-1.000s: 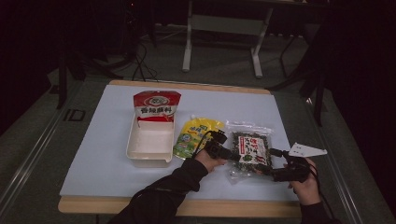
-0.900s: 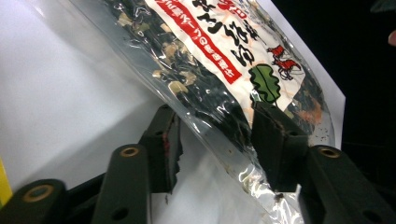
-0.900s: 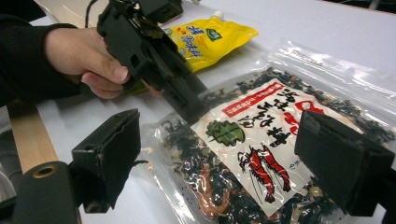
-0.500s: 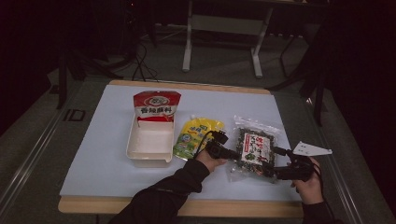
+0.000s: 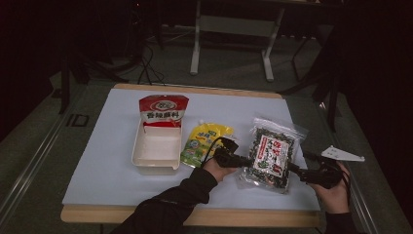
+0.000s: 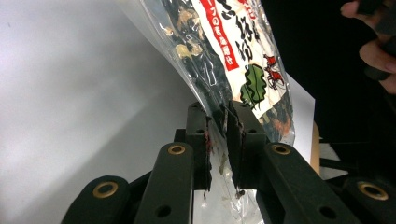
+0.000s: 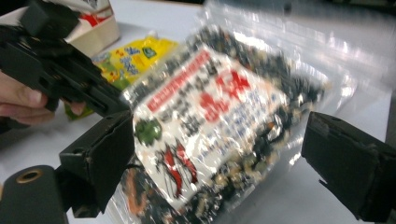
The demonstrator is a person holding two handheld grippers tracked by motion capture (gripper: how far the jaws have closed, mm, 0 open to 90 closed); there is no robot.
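Nearest the person, two forearms in dark sleeves reach in over the worktop's wooden front edge (image 5: 195, 217). The left gripper (image 6: 217, 116) has its black fingers (image 6: 198, 135) closed almost together on the clear plastic edge of a transparent bag of dark dried seaweed with a red and white label (image 5: 270, 153). The right gripper (image 7: 219, 154) has its fingers (image 7: 100, 158) spread wide, one on each side of the bag's near end; whether they touch the plastic is hard to tell.

The bag lies between the two grippers on the pale blue worktop surface (image 5: 102, 161). Its long axis runs away from the person, leaning slightly to the person's right at the near end, and its sealed clear top points to the far side. In the right gripper view the bag is blurred and its printed characters cannot be read.

Just beyond the left fingers lies a yellow spouted pouch (image 5: 204, 141), partly hidden by the left hand (image 5: 216, 168). Further left sits an empty white rectangular tray (image 5: 156, 151), with a red and white packet (image 5: 163, 111) at its far end.
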